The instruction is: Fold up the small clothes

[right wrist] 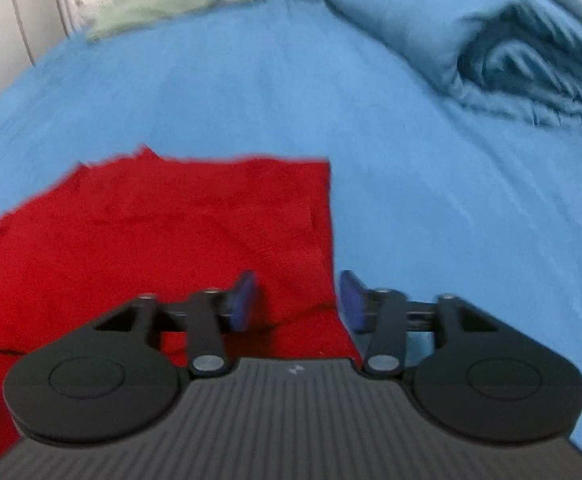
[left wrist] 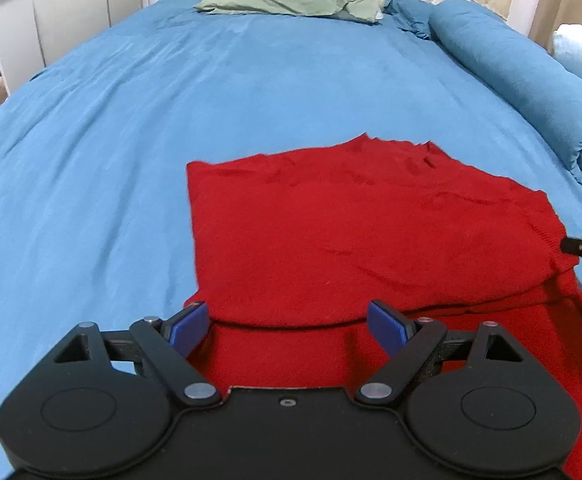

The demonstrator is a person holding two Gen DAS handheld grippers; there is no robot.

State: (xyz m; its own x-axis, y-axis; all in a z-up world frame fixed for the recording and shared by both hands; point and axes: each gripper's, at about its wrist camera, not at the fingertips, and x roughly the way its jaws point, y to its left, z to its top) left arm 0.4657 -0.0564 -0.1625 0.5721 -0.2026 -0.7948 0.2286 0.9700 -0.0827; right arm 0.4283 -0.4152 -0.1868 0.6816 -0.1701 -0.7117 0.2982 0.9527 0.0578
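The jaws of the left gripper are spread wide and hold nothing. They hang over the near fold edge of the red sweater. The jaws of the right gripper are spread too, and nothing is pinched between them. They sit over the sweater's right side edge, with one blue pad above the red knit and the other above the bed sheet.

The sweater lies flat on the blue bed sheet. Its far part is folded over the near part, so a soft seam runs across it close to both grippers. Far beyond the sweater there is a green pillow at the head of the bed. To the sweater's right lies a rolled blue quilt.

I think one fold is done and both grippers have let go. The next move calls for picking a new edge, maybe one side, pinching it in both layers, and laying it over evenly.
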